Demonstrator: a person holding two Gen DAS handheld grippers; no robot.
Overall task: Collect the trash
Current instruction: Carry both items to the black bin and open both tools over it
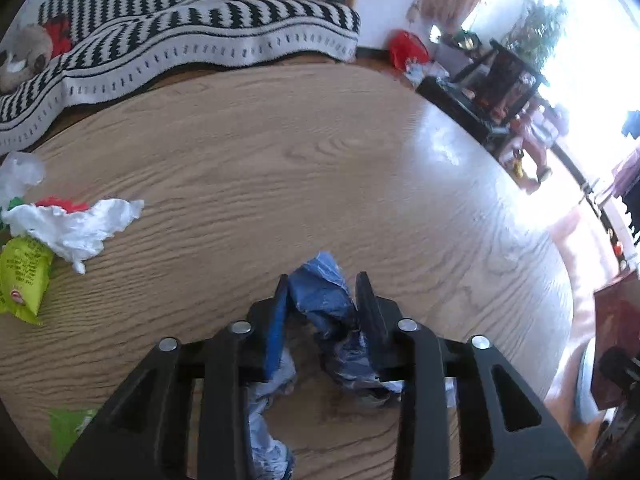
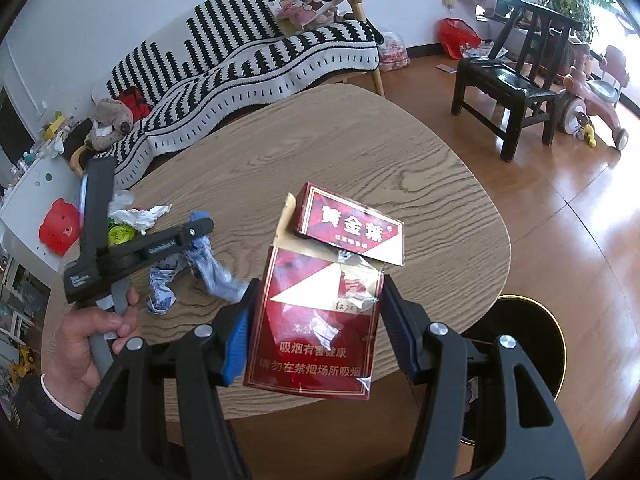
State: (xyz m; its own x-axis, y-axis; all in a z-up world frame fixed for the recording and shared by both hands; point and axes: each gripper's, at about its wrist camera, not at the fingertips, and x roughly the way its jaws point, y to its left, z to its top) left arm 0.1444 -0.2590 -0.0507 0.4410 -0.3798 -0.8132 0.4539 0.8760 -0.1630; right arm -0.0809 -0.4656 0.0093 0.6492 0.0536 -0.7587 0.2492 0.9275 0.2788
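Observation:
My left gripper [image 1: 322, 284] is closed around a crumpled blue and white wrapper [image 1: 320, 292] on the wooden table [image 1: 280, 160]. It shows in the right wrist view too [image 2: 200, 232], with the wrapper [image 2: 208, 268] hanging from it. My right gripper [image 2: 316, 292] is shut on a red cigarette pack [image 2: 320, 320] with its lid flipped open, held above the table's near edge. A white crumpled tissue [image 1: 76, 228] and a green wrapper [image 1: 22, 276] lie at the table's left.
A black round bin [image 2: 524, 344] stands on the floor below the table's right edge. A striped sofa [image 2: 240, 60] is behind the table. A dark wooden chair [image 2: 508, 80] and a pink toy [image 2: 592, 96] stand at the right.

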